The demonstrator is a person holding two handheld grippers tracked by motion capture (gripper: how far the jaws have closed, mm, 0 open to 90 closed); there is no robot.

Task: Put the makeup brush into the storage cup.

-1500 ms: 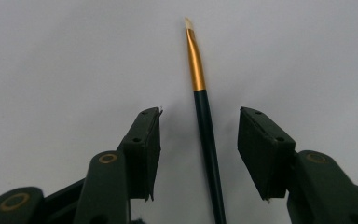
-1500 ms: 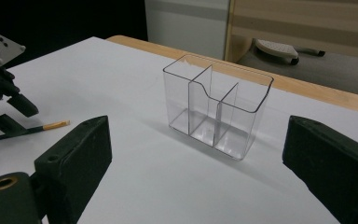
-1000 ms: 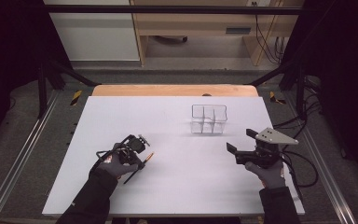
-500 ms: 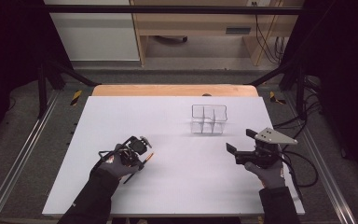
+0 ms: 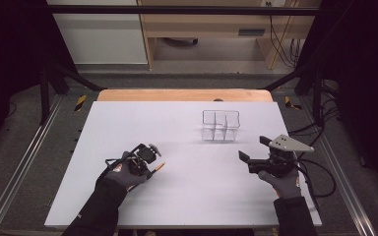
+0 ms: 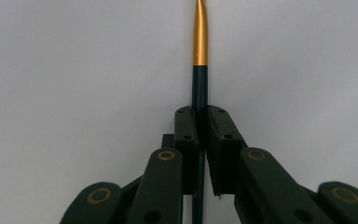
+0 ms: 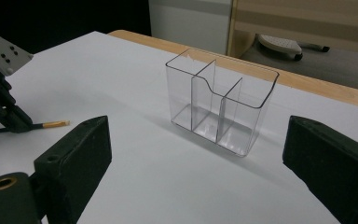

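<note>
Desk (image 5: 187, 196): a white sheet over a wooden top, bare except for two things.
Organiser (image 5: 220, 125): a clear plastic box with three compartments, upright toward the far right of the desk, nothing in it.
Right claw (image 5: 255, 150): jaws spread wide and holding nothing, aimed at the organiser from the near right, well short of it.
Left claw (image 5: 152, 167): jaws pressed narrow on the dark shaft of a pen, low over the near left of the desk.
Pen (image 6: 200, 70): dark body with a gold tip sticking out past the jaws, well apart from the organiser.
Progress: the grasp looks done; carrying the pen across and dropping it into a compartment is likely what remains.
Left gripper view: shows the grip itself, shaft pinched between both pads.
Right gripper view: shows the organiser's (image 7: 221, 100) dividers and bare floor, plus the pen's (image 7: 56, 124) gold tip at the far left.
</note>
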